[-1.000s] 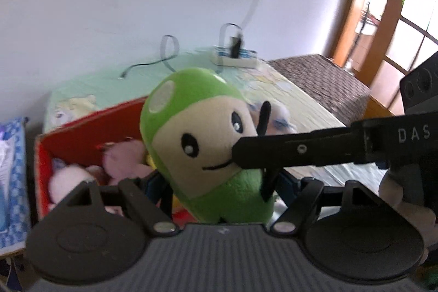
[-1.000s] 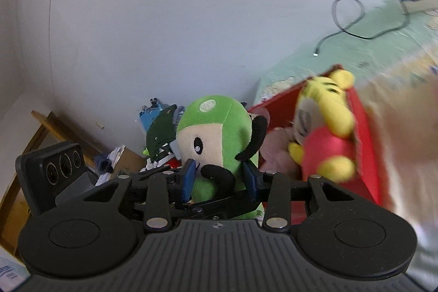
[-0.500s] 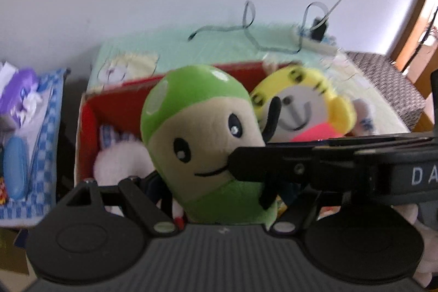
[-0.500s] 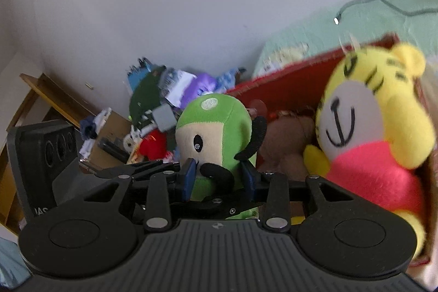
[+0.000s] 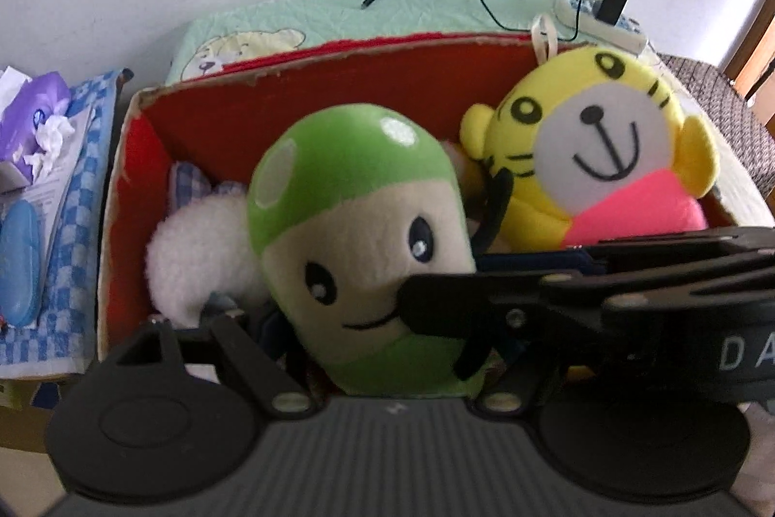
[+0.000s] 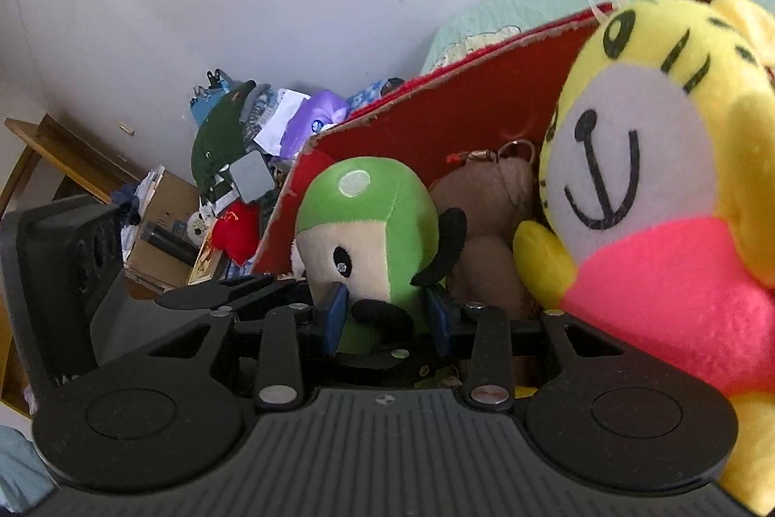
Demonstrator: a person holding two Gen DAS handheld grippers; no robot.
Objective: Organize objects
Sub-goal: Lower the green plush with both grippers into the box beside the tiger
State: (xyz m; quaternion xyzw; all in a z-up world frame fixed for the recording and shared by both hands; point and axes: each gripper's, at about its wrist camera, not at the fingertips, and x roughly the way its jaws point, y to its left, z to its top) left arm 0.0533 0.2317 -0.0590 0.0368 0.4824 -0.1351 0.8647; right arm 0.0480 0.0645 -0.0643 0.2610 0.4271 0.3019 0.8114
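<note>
A green mushroom plush [image 5: 358, 236] with a cream face hangs just inside the red cardboard box [image 5: 315, 56]. My left gripper [image 5: 382, 337] grips its green base from below, and its jaws are starting to open. My right gripper [image 6: 387, 318] is shut on the plush's lower body [image 6: 368, 226], blue pads on either side by its black arm. In the left wrist view the right gripper's black finger [image 5: 436, 313] crosses the plush's face. A yellow tiger plush [image 5: 596, 158] in pink sits in the box on the right, close beside the right gripper [image 6: 654, 178].
A white fluffy toy [image 5: 193, 245] and a brown plush [image 6: 489, 216] lie in the box. A purple tissue pack [image 5: 29, 115] rests on a blue checked cloth [image 5: 72, 226] to the left. A power strip [image 5: 600, 13] with cables lies on the green mat behind. Clutter [image 6: 232, 158] piles against the wall.
Both grippers have sunk with the green plush toward the red box and tipped downward. The box interior and the yellow tiger now fill much more of both views.
</note>
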